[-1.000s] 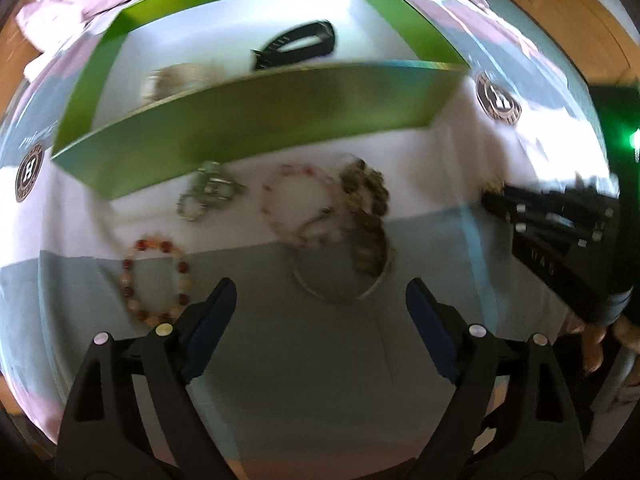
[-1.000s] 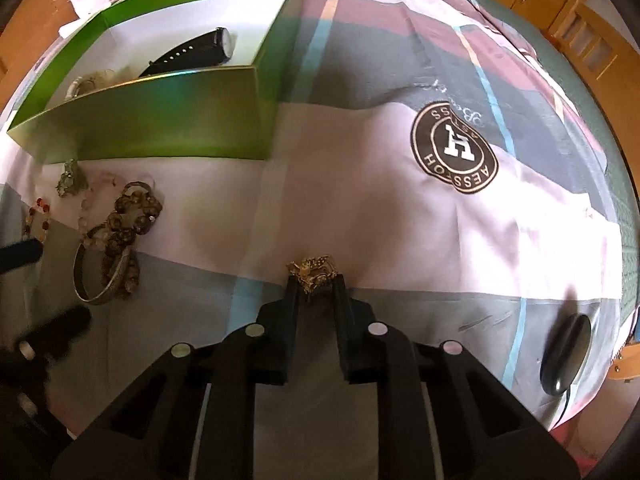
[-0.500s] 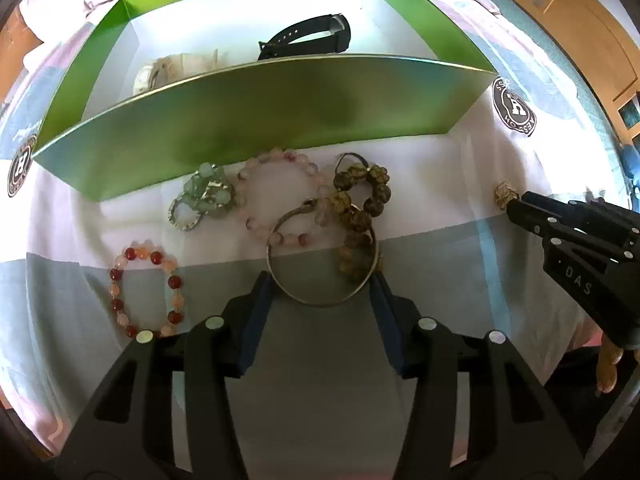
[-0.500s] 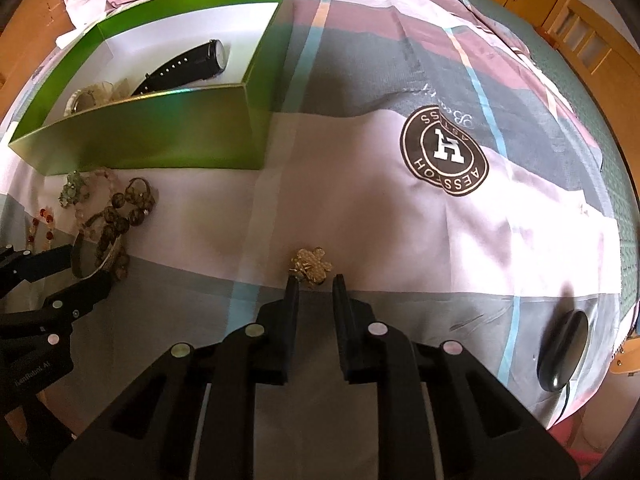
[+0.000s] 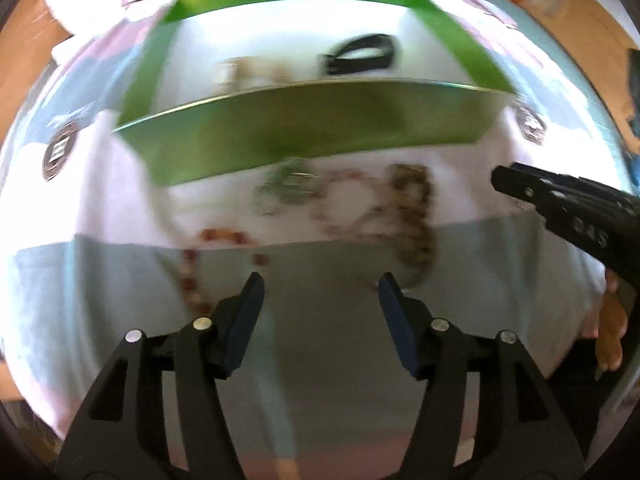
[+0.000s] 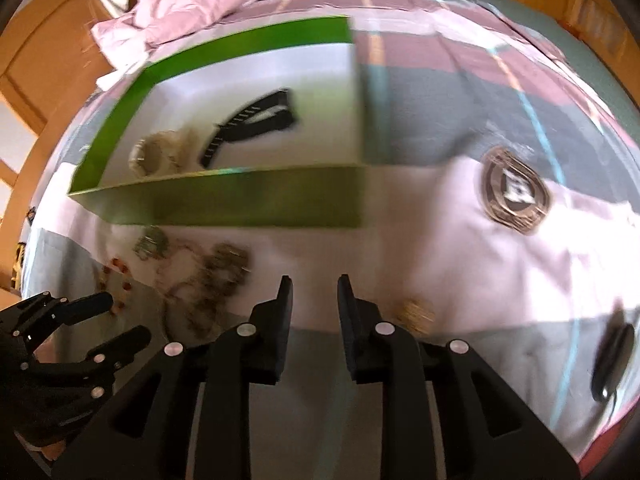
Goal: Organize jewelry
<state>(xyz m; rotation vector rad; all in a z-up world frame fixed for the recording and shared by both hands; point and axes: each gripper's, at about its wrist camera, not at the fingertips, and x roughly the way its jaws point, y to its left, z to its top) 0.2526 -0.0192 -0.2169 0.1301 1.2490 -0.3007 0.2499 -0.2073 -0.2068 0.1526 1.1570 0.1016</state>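
Note:
A green box [image 5: 304, 136] holds a black watch [image 5: 360, 54] and a pale bracelet [image 6: 160, 156]. In front of it on the bedspread lie a green bead piece [image 5: 292, 188], a pink bead bracelet [image 5: 340, 224], a brown bead bracelet [image 5: 412, 208] and a red bead bracelet [image 5: 224, 236], all blurred. My left gripper [image 5: 320, 292] hangs just short of them, its jaws opening with nothing between them. My right gripper [image 6: 315, 286] has its jaws opening slightly, also with nothing between them. A gold brooch [image 6: 416, 314] lies on the cloth just right of its right finger.
The bedspread [image 6: 460, 260] bears round brown logo patches [image 6: 516, 196]. A black oval object [image 6: 612, 360] lies at the far right. Crumpled pink bedding [image 6: 192, 4] is piled behind the box. Wooden furniture rings the bed. Each gripper shows in the other's view, left gripper [image 6: 100, 320], right gripper [image 5: 560, 208].
The right gripper let go of the gold brooch and moved left, leaving it on the cloth. The left gripper narrowed around the silver bangle, then widened and shifted left without it.

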